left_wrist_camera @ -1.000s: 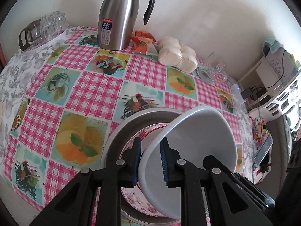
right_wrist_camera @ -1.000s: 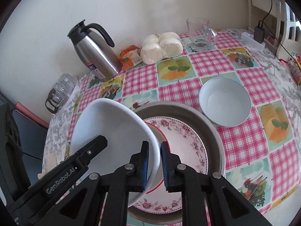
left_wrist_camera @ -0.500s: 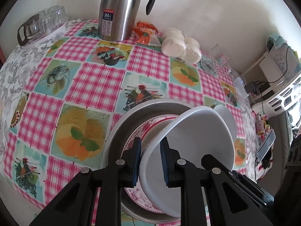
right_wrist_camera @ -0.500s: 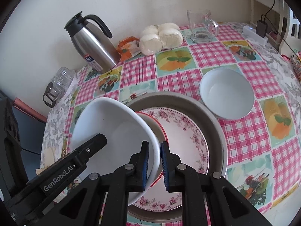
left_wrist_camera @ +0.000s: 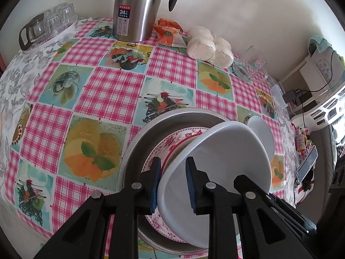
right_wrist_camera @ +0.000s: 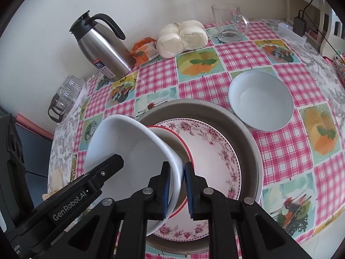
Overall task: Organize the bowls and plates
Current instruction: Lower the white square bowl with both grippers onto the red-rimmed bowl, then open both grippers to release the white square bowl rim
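Grippers: left gripper [left_wrist_camera: 172, 183] jaws just opening, straddling white bowl [left_wrist_camera: 220, 161] rim; right gripper [right_wrist_camera: 177, 191] clamped on opposite rim.
Bowl: tilted over red-rimmed bowl [right_wrist_camera: 172, 142], floral plate [right_wrist_camera: 215, 151], metal basin [right_wrist_camera: 248, 140].
Nearby: second white bowl [right_wrist_camera: 261, 105] beside the basin.

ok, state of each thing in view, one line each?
left gripper: jaws just opened, bowl rim between them
right gripper: shut on big white bowl
big white bowl: tilted over the stack
red-rimmed bowl: on floral plate
floral plate: in metal basin
small white bowl: upright, empty
glass mug: upright, empty
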The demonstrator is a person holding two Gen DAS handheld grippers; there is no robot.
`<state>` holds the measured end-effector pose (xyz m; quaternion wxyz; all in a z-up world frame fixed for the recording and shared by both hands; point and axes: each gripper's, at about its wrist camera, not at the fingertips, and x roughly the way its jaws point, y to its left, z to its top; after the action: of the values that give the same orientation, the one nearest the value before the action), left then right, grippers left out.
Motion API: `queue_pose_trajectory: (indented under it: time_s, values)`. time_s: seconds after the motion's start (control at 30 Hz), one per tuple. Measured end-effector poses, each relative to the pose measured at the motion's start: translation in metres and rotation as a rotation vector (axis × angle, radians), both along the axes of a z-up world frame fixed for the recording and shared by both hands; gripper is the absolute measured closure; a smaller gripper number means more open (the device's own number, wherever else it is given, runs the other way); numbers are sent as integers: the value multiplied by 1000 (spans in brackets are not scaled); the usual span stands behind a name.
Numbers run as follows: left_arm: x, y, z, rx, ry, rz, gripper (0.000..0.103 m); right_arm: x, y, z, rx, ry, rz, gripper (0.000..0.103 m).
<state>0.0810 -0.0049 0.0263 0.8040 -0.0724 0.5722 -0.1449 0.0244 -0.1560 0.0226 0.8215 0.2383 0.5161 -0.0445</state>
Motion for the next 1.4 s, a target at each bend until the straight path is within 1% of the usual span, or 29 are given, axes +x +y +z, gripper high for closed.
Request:
queue_pose_trajectory:
  time_s: [0.13, 0.27, 0.37, 0.47, 0.63, 0.77, 0.8, 0.83, 0.87, 0.9, 0.97, 1.0, 1.03, 1.07, 1.1, 1.13, 1.2, 1.27, 1.33, 1.4]
  values:
    - [-1, 1, 3, 1, -5, 3, 72, -1, -1, 4, 4, -10, -2, 82]
    - [-2, 1, 8, -10, -22, 2, 72, -2, -2, 8, -11, -19, -9, 80]
    - [-4, -1, 13, -7, -39, -5, 72, -4, -4, 12, -3, -35, -11, 80]
    - [-4, -1, 13, -5, -39, -5, 71, -4, -5, 16, -2, -47, -13, 80]
    - [-4, 1, 16, -15, -47, 1, 71, -5, -5, 17, -2, -53, -14, 80]
    - [-7, 6, 23, -35, -69, 20, 71, -6, -6, 21, -9, -63, -18, 80]
    - [-8, 7, 25, -39, -76, 24, 66, -7, -6, 22, -14, -66, -21, 79]
    - [-9, 9, 28, -43, -85, 30, 57, -8, -8, 24, -17, -73, -26, 77]
    - [-9, 11, 31, -46, -94, 38, 54, -8, -9, 25, -21, -76, -32, 68]
    - [-10, 13, 33, -46, -105, 47, 51, -9, -10, 27, -27, -80, -38, 57]
    - [-11, 16, 37, -49, -118, 61, 51, -10, -12, 29, -48, -87, -52, 49]
    - [-11, 18, 38, -51, -121, 70, 49, -11, -13, 30, -57, -88, -58, 47]
    - [-11, 20, 39, -50, -125, 83, 44, -11, -15, 31, -68, -89, -65, 46]
    - [-11, 22, 39, -46, -128, 92, 41, -11, -16, 32, -77, -89, -72, 42]
    - [-11, 23, 40, -38, -132, 104, 35, -12, -18, 32, -86, -90, -78, 39]
    - [-11, 25, 39, -31, -134, 113, 32, -12, -20, 32, -92, -90, -83, 37]
    - [-10, 29, 38, -18, -138, 133, 29, -11, -22, 33, -101, -90, -91, 32]
    - [-9, 31, 37, -1, -146, 144, 24, -11, -25, 33, -111, -90, -97, 29]
    - [-9, 32, 37, 23, -159, 161, 24, -11, -28, 32, -113, -92, -104, 27]
    - [-9, 34, 37, 36, -170, 175, 24, -12, -31, 32, -110, -97, -110, 20]
